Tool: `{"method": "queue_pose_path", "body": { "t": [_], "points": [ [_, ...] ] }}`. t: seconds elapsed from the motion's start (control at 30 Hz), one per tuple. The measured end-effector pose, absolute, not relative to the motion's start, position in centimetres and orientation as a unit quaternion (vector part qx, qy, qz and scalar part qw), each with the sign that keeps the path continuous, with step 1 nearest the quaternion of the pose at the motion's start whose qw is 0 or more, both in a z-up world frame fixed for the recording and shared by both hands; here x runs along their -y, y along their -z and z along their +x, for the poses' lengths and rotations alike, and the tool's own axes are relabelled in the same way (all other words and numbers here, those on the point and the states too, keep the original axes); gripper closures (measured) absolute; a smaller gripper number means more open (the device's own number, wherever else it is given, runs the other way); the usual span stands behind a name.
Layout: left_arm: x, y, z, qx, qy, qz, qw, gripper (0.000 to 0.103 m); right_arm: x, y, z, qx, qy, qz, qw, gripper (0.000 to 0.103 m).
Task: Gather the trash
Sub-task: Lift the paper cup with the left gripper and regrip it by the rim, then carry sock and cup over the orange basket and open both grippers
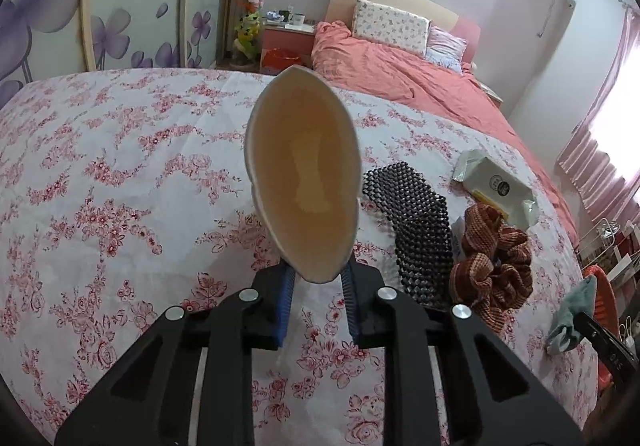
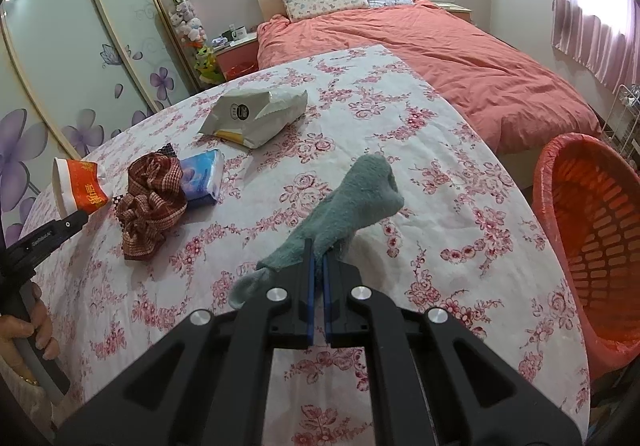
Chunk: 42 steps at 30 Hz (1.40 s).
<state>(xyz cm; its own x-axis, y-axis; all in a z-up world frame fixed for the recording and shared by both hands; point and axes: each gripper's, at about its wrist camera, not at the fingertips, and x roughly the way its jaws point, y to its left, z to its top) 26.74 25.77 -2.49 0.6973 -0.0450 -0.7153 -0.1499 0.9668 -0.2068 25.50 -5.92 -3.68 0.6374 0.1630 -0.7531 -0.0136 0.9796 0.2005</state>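
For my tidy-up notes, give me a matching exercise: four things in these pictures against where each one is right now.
Things:
1. paper cup
2. teal sock
3. white snack bag
4. orange basket

Places:
A. lying on the floral cloth
B. squeezed in the left gripper
C. beside the table's edge
D. pinched in the right gripper

Pairs: 1-B, 2-D, 3-A, 4-C

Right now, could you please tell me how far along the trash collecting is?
Nothing visibly binned yet: the orange lined basket shows no trash inside. In hand: the left gripper squeezes a flattened red-and-white paper cup; the right gripper holds a grey-green fuzzy sock. Still on the floral tablecloth: white torn wrapper, blue tissue pack.
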Motion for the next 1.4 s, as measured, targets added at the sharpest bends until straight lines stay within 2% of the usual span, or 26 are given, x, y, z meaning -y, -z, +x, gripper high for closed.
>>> {"method": "queue_pose_path", "body": {
  "t": [0.63, 1.07, 1.4],
  "points": [
    [-22.4, -0.8, 24.0, -0.35, 0.013, -0.101, 0.931, 0.081, 7.2, 1.3, 22.9, -0.398, -0.053, 0.09, 0.912, 0.099],
    [-13.9, -4.2, 22.6, -0.325, 0.103, -0.074, 0.937, 0.081, 12.3, -2.8, 20.2, -0.335, -0.023, 0.105, 0.936, 0.099],
    [-5.4, -4.5, 22.4, -0.324, 0.186, -0.048, 0.926, 0.081, 19.3, -4.6, 18.1, -0.301, 0.03, 0.132, 0.944, 0.099]
  ]
}}
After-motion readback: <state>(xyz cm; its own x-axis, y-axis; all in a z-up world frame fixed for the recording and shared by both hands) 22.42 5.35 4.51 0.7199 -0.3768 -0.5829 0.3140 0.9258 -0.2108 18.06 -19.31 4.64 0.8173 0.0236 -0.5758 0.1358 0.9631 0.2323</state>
